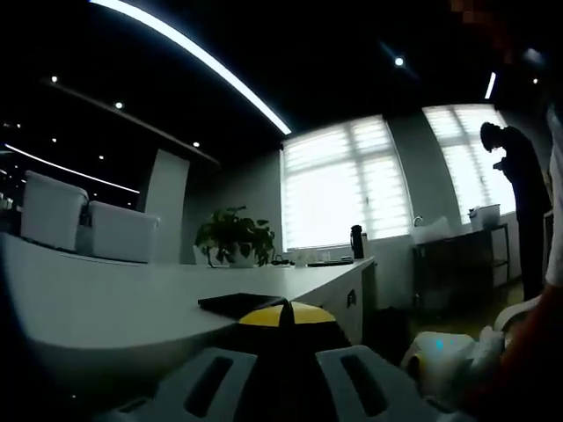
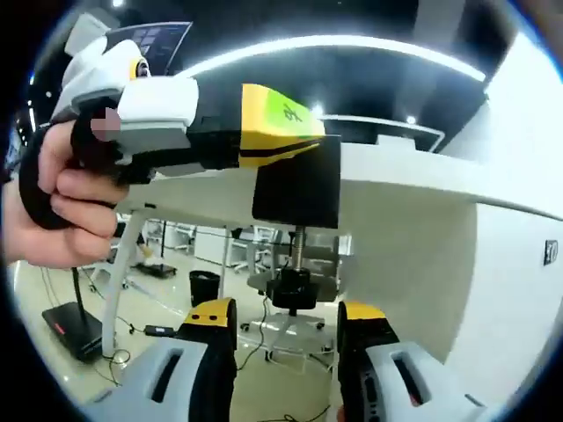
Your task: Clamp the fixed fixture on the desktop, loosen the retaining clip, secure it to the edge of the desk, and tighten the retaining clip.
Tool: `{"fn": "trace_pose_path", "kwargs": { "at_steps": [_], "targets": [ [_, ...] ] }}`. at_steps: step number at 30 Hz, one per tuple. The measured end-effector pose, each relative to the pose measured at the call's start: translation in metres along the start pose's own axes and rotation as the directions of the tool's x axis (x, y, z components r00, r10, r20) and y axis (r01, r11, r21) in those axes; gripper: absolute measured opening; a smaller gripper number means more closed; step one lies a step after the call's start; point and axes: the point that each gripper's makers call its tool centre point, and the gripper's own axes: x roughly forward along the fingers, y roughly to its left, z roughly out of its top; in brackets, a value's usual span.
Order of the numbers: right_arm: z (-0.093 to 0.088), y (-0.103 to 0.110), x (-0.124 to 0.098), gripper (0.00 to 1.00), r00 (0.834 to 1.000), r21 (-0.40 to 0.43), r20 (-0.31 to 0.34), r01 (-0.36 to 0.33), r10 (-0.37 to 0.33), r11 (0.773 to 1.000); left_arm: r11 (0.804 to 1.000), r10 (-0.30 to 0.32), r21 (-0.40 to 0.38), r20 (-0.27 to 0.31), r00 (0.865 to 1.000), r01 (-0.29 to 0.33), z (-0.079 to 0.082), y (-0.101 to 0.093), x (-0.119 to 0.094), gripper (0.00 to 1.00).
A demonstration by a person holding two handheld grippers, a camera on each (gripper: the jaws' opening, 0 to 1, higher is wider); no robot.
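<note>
I see the clamp [image 2: 296, 189] sitting on the edge of the white desk [image 2: 413, 171]: its black body hangs over the rim, and its screw [image 2: 297, 251] with a black knob [image 2: 293, 286] points down under the desktop. My left gripper [image 2: 290, 132], held in a hand [image 2: 62, 198] on the left, is clenched on the clamp, its yellow tips closed over the top of the black body. In the left gripper view the same tips [image 1: 286, 314] meet over the black plate [image 1: 239, 303] lying flat on the desk [image 1: 114, 299]. My right gripper [image 2: 286, 321] rises just below the knob with its jaws spread and nothing between them. Farther along the desk stands a potted plant [image 1: 234, 237], and a person [image 1: 519, 202] stands by the bright windows [image 1: 343, 185] at far right.
</note>
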Motion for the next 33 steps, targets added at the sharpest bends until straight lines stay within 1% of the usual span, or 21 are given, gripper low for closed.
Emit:
{"fn": "trace_pose_path", "kwargs": {
  "at_steps": [3,4,6,7,8,9,12,14,19,23,24,25,27,28,30,31,32,33],
  "targets": [
    [0.001,-0.002,0.006,0.4,1.0,0.04,-0.006,0.024,-0.024,0.999,1.0,0.003,0.001,0.003,1.0,-0.003,0.0,0.0,0.0,0.02],
    [0.002,-0.003,0.008,0.37,1.0,0.049,-0.007,0.03,-0.03,0.998,1.0,0.004,0.001,0.003,1.0,-0.004,0.0,0.0,0.0,0.02],
    [0.002,-0.005,0.01,0.27,0.999,0.066,-0.021,0.045,-0.044,0.997,1.0,0.006,0.003,0.001,1.0,-0.006,0.0,0.0,0.0,0.02],
    [0.001,-0.009,0.011,0.24,0.998,0.073,-0.03,0.064,-0.062,0.995,1.0,0.006,0.003,0.0,1.0,-0.006,0.0,0.0,0.0,0.02],
    [-0.001,-0.011,0.011,0.24,0.997,0.118,-0.038,0.073,-0.069,0.99,1.0,0.004,0.004,0.001,1.0,-0.004,0.001,0.0,-0.001,0.02],
    [0.0,-0.01,0.012,0.24,0.998,0.146,-0.04,0.06,-0.054,0.988,1.0,0.004,0.003,0.002,1.0,-0.004,0.001,0.001,-0.001,0.02],
    [0.001,-0.009,0.011,0.24,0.998,0.106,-0.03,0.054,-0.051,0.993,1.0,0.002,0.0,0.01,1.0,-0.002,0.004,0.002,-0.003,0.02],
    [0.001,-0.011,0.011,0.24,0.999,0.098,-0.024,0.042,-0.04,0.994,1.0,0.001,-0.003,0.015,1.0,-0.001,0.005,0.002,-0.003,0.02],
    [0.002,-0.01,0.012,0.23,0.999,0.09,-0.014,-0.034,0.035,0.995,1.0,0.002,-0.017,0.021,1.0,-0.001,0.005,0.002,-0.003,0.02],
    [0.002,-0.007,0.015,0.23,0.989,0.053,0.012,-0.146,0.146,0.988,1.0,0.0,-0.019,0.022,1.0,0.0,0.005,0.001,-0.002,0.02],
    [0.003,0.0,0.015,0.23,0.981,0.043,0.016,-0.193,0.193,0.98,1.0,0.0,-0.019,0.023,1.0,0.001,0.005,0.001,-0.002,0.02],
    [0.003,0.001,0.015,0.23,0.975,0.027,0.018,-0.223,0.223,0.974,1.0,-0.001,-0.02,0.023,1.0,0.002,0.005,0.001,-0.002,0.02],
    [0.001,-0.003,0.014,0.23,0.966,-0.021,0.015,-0.257,0.257,0.966,1.0,-0.002,-0.022,0.023,1.0,0.003,0.004,0.001,-0.002,0.02],
    [0.001,0.0,0.014,0.23,0.958,-0.038,0.015,-0.286,0.287,0.957,1.0,-0.003,-0.022,0.023,1.0,0.003,0.004,0.001,-0.002,0.02],
    [0.001,0.003,0.014,0.23,0.947,-0.064,0.012,-0.32,0.322,0.945,1.0,-0.002,-0.02,0.022,1.0,0.003,0.004,0.001,-0.001,0.02],
    [0.0,0.005,0.015,0.23,0.934,-0.058,0.01,-0.357,0.358,0.932,1.0,-0.003,-0.017,0.021,1.0,0.003,0.004,0.001,-0.001,0.02],
    [-0.001,0.0,0.015,0.23,0.931,-0.061,0.0,-0.365,0.366,0.929,1.0,-0.003,-0.015,0.02,1.0,0.003,0.004,0.001,-0.002,0.02],
    [-0.002,0.0,0.014,0.21,0.92,-0.084,-0.016,-0.392,0.392,0.916,1.0,-0.003,-0.014,0.019,1.0,0.003,0.004,0.001,-0.002,0.02]
  ]
}}
